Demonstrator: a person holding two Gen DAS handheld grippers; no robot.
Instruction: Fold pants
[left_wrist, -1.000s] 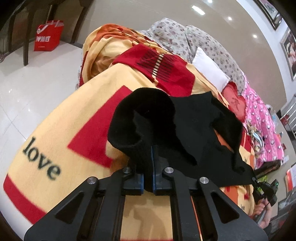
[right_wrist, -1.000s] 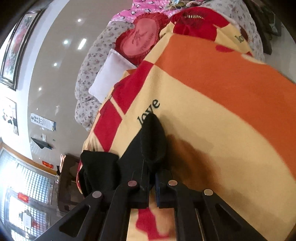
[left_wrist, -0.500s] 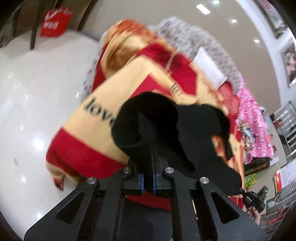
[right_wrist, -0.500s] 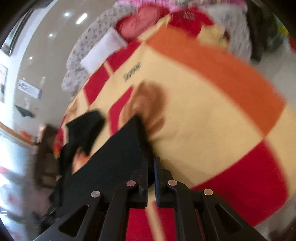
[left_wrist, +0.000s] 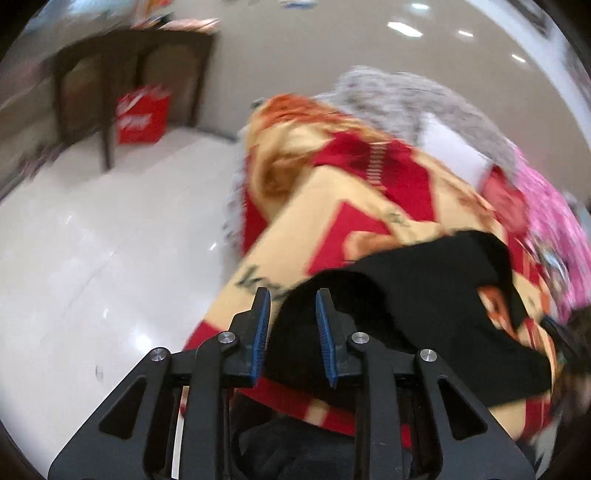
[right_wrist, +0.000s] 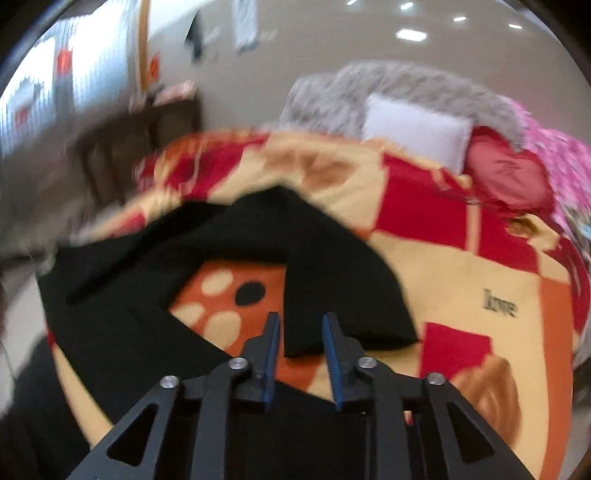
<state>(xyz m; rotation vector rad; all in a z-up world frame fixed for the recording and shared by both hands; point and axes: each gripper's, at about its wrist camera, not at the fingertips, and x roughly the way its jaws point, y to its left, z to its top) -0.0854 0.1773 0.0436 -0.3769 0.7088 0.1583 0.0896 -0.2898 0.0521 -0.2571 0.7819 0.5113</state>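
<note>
While pants (right_wrist: 229, 236) lie loosely draped on blanket (right_wrist: 461, 280), legs splayed, you have left gripper (left_wrist: 291, 325) and right gripper (right_wrist: 301, 347) just parted, cloth released. No neat fold yet; straighten, fold.

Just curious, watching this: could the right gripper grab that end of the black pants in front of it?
Probably yes. The right gripper has just been opening, and the black pants end lies on the blanket right past its tips, nothing covering it.
</note>
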